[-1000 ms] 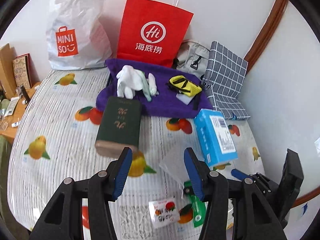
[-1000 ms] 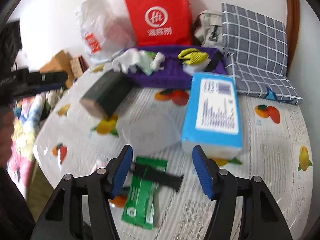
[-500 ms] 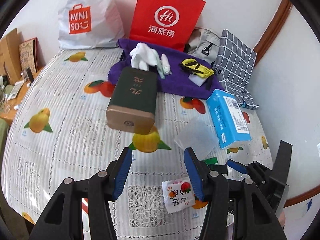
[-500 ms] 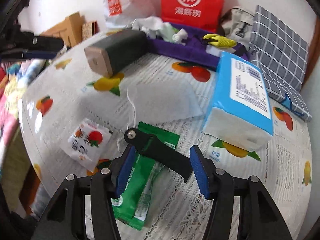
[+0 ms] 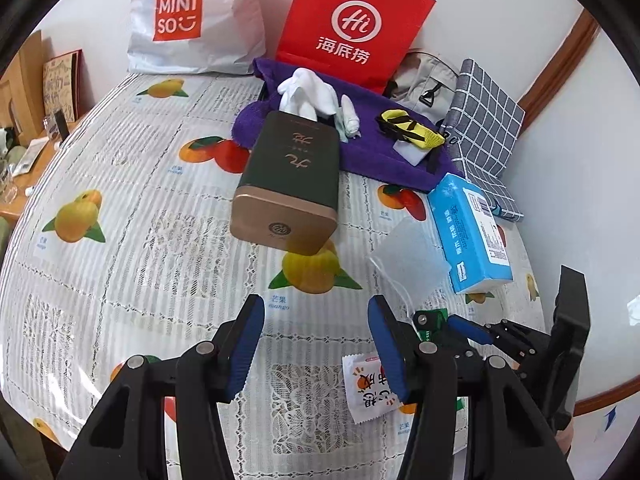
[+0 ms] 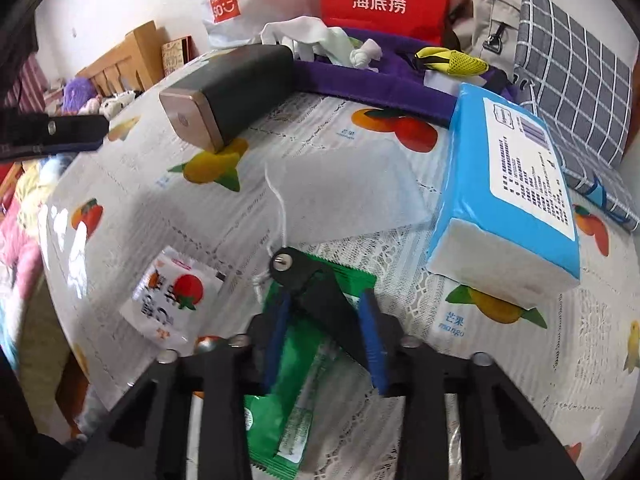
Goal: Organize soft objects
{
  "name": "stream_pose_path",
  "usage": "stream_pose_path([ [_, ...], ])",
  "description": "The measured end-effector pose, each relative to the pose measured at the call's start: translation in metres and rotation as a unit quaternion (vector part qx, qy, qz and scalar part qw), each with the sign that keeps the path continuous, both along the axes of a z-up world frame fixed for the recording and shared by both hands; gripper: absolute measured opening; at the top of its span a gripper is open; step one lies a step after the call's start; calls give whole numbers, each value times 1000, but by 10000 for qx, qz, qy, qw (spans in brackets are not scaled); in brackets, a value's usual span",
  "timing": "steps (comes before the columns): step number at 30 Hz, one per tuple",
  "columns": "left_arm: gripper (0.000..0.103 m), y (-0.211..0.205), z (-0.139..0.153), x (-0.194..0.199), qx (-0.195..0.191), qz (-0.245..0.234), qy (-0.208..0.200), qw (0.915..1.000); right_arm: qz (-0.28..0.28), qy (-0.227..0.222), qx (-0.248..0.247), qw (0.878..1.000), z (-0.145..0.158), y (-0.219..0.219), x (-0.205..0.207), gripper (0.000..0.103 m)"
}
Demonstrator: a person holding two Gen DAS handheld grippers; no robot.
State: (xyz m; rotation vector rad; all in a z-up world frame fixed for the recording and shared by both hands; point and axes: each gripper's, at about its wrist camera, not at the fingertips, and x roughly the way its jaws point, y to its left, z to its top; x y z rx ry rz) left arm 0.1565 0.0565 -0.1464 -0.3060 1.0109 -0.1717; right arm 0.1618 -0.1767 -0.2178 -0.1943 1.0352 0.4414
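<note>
- Left wrist view: the left gripper (image 5: 316, 340) points down at a slant over the table (image 5: 120, 240). Its two blue fingers are apart, and there is nothing between them, only the fruit cloth below.
- Just past the fingers lies a dark green box (image 5: 292, 176) with a gold end. It lies flat, with its far end touching a purple towel (image 5: 372, 152).
- On the towel sit white socks (image 5: 308, 94) and a yellow and black pouch (image 5: 412, 130).
- Behind the towel stand a red paper bag (image 5: 352, 28) and a white shopping bag (image 5: 192, 20).
- To the right lie a blue tissue pack (image 5: 470, 232) and a thin white mask (image 5: 412, 252), touching each other.
- A small white snack packet (image 5: 370, 388) lies near the right finger.
- The right gripper (image 5: 472, 328) shows low at the right side, close to the table.

- Right wrist view: the right gripper (image 6: 326, 336) points down steeply, low over the table. Its jaws are closing. A black flat piece (image 6: 320, 296) with a screw lies between the blue fingers, but I cannot tell if they press on it.
- Under the gripper lies a green packet (image 6: 296, 396). The snack packet (image 6: 168, 300) is to its left.
- The mask (image 6: 344, 192) lies just ahead, and its string reaches the black piece.
- The tissue pack (image 6: 508, 196) is to the right, with a grey checked cushion (image 6: 572, 76) behind it.
- The left gripper (image 6: 52, 132) pokes in from the left edge.
</note>
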Motion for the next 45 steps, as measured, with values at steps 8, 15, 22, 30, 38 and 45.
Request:
stream_pose_path([
  [8, 52, 8, 0, -8, -67, 100, -1, 9999, -122, 262, 409, 9987, 12, -5, -2, 18],
  [15, 52, 3, -1, -11, -35, 39, 20, 10000, -12, 170, 86, 9998, 5, -2, -11, 21],
  [22, 52, -8, -2, -14, 98, -34, 50, 9999, 204, -107, -239, 9994, -6, 1, -20, 52],
  [30, 52, -25, -17, -16, 353, -167, 254, 9989, -5, -70, 289, 9996, -2, -21, -15, 21],
  [38, 52, -52, -41, -18, 588, -466, 559, 9956, -409, 24, 886, 9952, 2, -46, -10, 21],
  [45, 52, -76, -61, -17, 553, -694, 829, 9926, -623, -82, 1203, 9907, 11, -62, -16, 21],
])
